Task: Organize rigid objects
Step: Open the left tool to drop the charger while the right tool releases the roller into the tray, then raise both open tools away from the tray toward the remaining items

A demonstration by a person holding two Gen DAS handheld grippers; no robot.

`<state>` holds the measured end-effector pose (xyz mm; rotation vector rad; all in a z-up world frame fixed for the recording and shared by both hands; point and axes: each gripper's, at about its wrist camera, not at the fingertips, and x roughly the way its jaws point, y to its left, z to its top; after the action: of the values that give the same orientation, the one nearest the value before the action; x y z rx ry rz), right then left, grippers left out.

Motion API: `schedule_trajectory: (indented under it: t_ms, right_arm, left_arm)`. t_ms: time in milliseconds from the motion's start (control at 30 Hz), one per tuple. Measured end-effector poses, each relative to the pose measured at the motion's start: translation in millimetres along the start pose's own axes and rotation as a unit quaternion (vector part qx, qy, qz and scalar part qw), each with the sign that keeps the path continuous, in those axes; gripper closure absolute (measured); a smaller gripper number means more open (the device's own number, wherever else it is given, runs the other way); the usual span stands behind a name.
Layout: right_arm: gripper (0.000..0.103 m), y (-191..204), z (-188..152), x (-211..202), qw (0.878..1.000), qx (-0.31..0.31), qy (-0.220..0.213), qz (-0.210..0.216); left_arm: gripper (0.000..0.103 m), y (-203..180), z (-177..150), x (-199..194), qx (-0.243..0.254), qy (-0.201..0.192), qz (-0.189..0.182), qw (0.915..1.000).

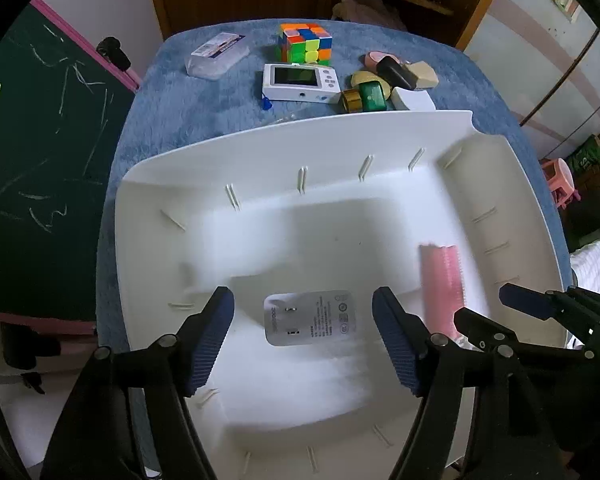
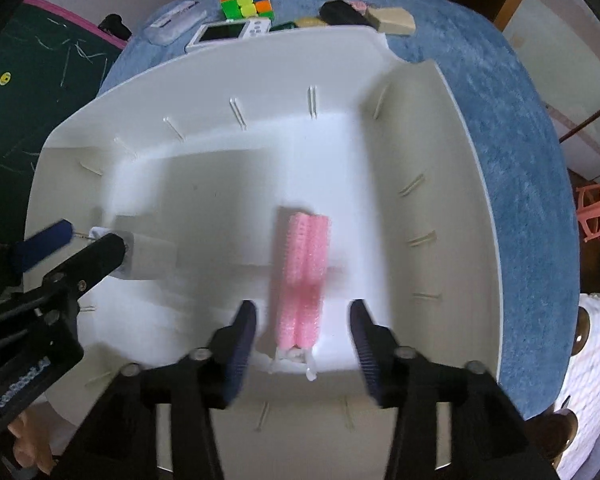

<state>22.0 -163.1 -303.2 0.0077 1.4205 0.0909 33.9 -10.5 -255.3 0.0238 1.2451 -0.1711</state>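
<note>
Charger (image 1: 311,317) lies flat on the white bin (image 1: 340,136) floor between the spread, untouching jaws of the left gripper (image 1: 303,340); pink brush (image 2: 303,276) lies beside it, between the parted right gripper (image 2: 303,354) jaws, untouched; cube (image 1: 305,41) stands beyond on the blue counter (image 1: 188,112).

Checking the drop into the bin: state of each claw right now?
Left claw: open, white charger lying loose in the white bin between its fingers.
Right claw: open, pink brush lying free between its fingers.
</note>
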Motion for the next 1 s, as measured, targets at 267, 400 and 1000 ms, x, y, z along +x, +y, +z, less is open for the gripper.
schedule_trajectory:
  t_ms: [267,400,1000]
  right_arm:
    - [0.050,-7,6,-22,1.000,0.005,-0.022,0.007]
    - [0.050,-16,10,-38,0.999,0.017,-0.031,0.018]
    - [0.049,-40,58,-117,0.994,0.020,-0.102,0.034]
  left_arm:
    - [0.025,6,13,-22,-0.005,-0.025,0.009,0.9996]
    - [0.023,13,27,-38,-0.015,-0.044,0.006,0.9989]
    - [0.022,17,93,-105,-0.053,-0.085,0.003,0.9949]
